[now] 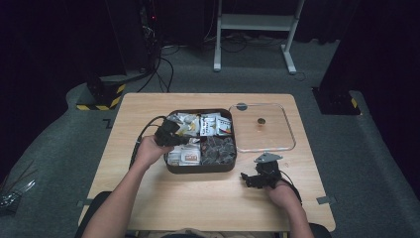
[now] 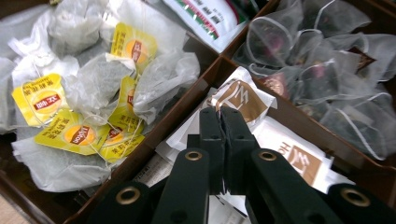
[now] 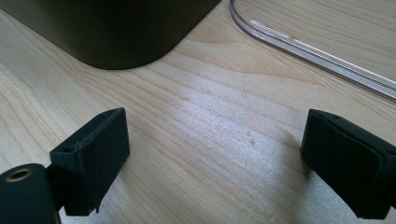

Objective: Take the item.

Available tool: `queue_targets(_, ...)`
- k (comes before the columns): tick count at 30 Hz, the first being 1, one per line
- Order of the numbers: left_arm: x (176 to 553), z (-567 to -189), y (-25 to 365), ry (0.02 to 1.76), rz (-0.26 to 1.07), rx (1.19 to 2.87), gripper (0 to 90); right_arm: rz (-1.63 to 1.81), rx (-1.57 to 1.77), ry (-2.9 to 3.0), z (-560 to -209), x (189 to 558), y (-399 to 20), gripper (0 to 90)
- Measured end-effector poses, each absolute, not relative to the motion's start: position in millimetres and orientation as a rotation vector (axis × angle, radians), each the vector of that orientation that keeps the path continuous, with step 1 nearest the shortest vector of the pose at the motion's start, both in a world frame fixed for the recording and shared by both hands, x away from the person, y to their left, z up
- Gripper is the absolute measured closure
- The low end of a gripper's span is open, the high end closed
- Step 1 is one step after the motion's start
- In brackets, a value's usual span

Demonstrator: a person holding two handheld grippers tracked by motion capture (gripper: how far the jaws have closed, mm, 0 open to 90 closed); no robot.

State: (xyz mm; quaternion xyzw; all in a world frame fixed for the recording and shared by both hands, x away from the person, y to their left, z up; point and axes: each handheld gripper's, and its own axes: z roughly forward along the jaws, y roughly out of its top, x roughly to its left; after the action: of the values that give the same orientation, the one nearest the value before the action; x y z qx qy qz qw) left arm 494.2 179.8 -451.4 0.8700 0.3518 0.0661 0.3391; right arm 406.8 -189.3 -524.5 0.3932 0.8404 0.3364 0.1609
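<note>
A dark brown divided box (image 1: 200, 169) stands mid-table, full of tea. My left gripper (image 1: 184, 140) reaches into its near left compartment. In the left gripper view its jaws (image 2: 220, 114) are shut together, with their tips at the edge of a white sachet with a brown logo (image 2: 243, 98). I cannot tell whether the sachet is pinched. Yellow-tagged tea bags (image 2: 93, 88) fill the compartment beside it, and mesh pyramid bags (image 2: 327, 70) fill another. My right gripper (image 1: 257, 173) rests open on the bare wood (image 3: 215, 163) near the box's corner (image 3: 116, 32), with nothing between its jaws.
The box's clear lid (image 1: 287, 134) lies flat to the right of the box, and its rim (image 3: 303, 46) passes just ahead of my right gripper. Printed packets (image 1: 215, 124) fill the box's far right compartment. Bare tabletop (image 1: 198, 198) stretches along the near edge.
</note>
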Motion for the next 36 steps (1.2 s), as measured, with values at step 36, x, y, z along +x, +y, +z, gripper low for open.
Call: queue_targets(36,480.1,-427.8,229.6,1.023,0.19,2.091,88.6,0.961,1.118,2.405,-524.4,407.4,-189.4,7.8)
